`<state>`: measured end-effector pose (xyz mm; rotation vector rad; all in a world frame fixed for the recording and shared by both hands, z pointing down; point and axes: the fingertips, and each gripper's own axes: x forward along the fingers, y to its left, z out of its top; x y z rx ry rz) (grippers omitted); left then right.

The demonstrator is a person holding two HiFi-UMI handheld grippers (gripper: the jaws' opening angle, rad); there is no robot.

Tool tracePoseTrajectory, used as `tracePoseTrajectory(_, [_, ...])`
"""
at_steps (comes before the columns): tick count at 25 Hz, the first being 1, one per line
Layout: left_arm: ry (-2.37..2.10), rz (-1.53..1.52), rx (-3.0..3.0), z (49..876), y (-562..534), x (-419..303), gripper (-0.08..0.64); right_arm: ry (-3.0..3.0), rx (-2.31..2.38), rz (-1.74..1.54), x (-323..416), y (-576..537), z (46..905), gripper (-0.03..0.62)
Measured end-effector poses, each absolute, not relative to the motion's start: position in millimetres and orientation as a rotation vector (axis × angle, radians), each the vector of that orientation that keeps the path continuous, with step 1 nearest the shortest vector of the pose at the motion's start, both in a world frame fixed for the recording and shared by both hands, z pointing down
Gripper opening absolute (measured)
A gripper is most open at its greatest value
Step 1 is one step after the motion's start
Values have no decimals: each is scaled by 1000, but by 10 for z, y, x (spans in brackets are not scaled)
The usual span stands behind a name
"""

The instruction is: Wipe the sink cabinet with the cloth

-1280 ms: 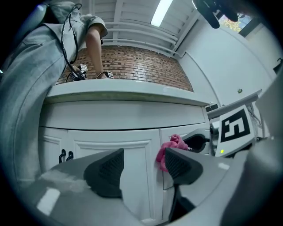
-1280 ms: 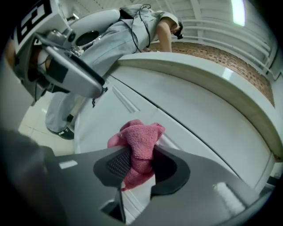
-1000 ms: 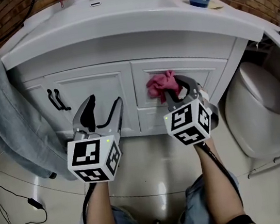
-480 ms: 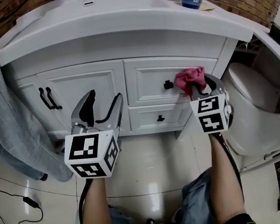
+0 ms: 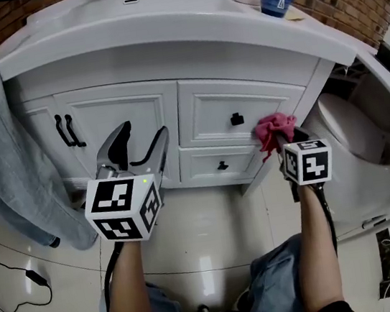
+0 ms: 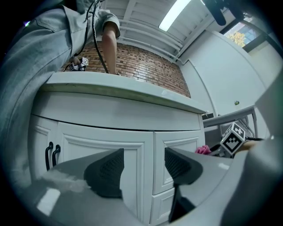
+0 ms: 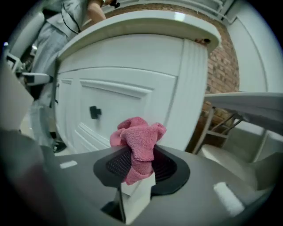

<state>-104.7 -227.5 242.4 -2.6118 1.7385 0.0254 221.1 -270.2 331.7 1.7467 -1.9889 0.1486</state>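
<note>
The right tool is clamped on the pink cloth, which bunches at the right end of the cabinet, near the top drawer's knob. The left tool hangs before the door, jaws apart, nothing between them.

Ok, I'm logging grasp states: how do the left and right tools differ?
The left tool is open and empty; the right tool is shut on the pink cloth. The left tool faces the cabinet door, the right tool the upper drawer's right end. Both carry a marker cube.
</note>
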Motion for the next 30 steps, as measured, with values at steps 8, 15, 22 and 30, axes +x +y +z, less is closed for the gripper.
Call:
tracePoseTrajectory(8, [1809,59,-2567,2385,-2312,-1188,290,-2504,1360,209,235,-2561,3398,123])
tracePoseTrajectory(15, [1868,29,-2511,2365,-2255,-1460,290,-2566,1392,276,-200,-2815,3555,123])
tracePoseTrajectory(22, [1857,12,-2519,2383,-2280,-1414,289,-2457,1550,222,286,-2896,3543,123])
tracePoseTrajectory(30, [1807,16,-2563,2418,-2330,-1143,288,-2226,1606,-44,1067,-2869,3508,124])
